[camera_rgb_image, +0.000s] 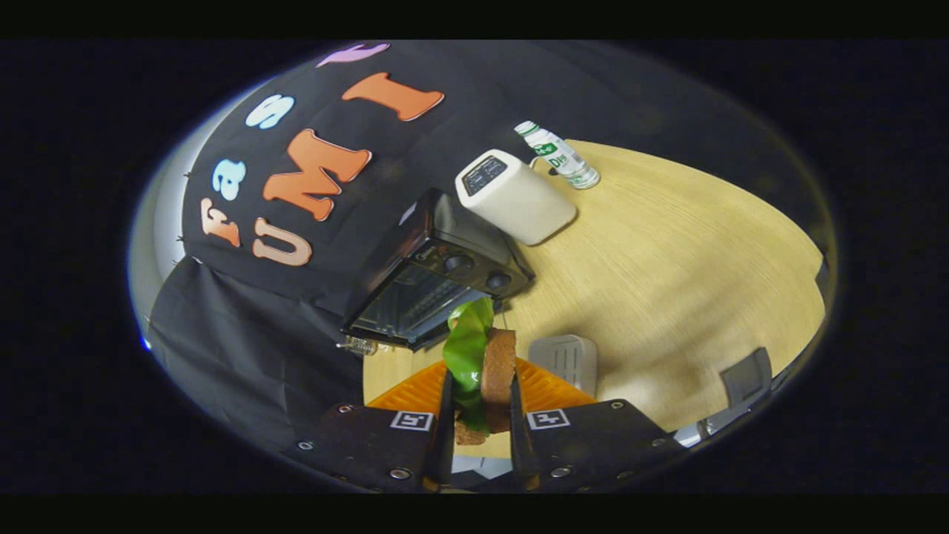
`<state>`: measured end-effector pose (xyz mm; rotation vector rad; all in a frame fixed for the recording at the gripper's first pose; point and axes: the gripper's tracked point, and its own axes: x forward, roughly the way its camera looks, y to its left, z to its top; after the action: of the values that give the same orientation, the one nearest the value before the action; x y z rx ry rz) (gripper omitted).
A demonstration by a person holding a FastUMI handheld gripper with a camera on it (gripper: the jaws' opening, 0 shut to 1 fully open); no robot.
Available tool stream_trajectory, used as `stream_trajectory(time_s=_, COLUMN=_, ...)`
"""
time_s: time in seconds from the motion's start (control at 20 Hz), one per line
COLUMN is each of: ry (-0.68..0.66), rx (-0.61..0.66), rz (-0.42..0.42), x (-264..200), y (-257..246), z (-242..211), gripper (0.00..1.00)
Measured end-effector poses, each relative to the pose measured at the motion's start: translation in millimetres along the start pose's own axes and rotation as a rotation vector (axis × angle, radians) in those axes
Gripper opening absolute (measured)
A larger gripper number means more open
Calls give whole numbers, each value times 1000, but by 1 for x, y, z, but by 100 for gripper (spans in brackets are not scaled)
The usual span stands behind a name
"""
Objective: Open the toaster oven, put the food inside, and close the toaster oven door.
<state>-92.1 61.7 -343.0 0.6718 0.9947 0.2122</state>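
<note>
The sandwich [485,363], bread slices with a green leaf, stands on edge pinched between both fingers of the claw [480,404], raised above an orange tray [552,386] near the surface's [667,282] front edge. The toaster oven [437,274] lies straight beyond the fingers, by the back edge, its door apparently dropped open toward the sandwich.

My only feed is the fisheye cam riding on the gripper [480,400], looking fwd along its two fingers, which sit closest to the lens. I'm above the counter [667,282], tilted down at it, horizon rolled hard. Sandwich [482,363] pinched between the fingers sits v. close; toaster oven [437,274] just beyond; white box [515,196] and bottle [557,154] farther back.
</note>
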Motion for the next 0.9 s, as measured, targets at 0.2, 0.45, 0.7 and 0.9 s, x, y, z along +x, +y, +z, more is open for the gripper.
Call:
stream_trajectory(time_s=0.2, ry=-11, rx=61, rz=80, x=40, y=36, z=-3, gripper=31)
stream_trajectory(time_s=0.45, ry=22, rx=98, rz=127, x=94, y=75, z=-15, gripper=32)
stream_trajectory(time_s=0.7, ry=-1, rx=160, rz=174, x=140, y=103, z=-14, gripper=32)
stream_trajectory(time_s=0.9, ry=-47, rx=205, rz=188, x=174, y=110, z=-10, gripper=32)
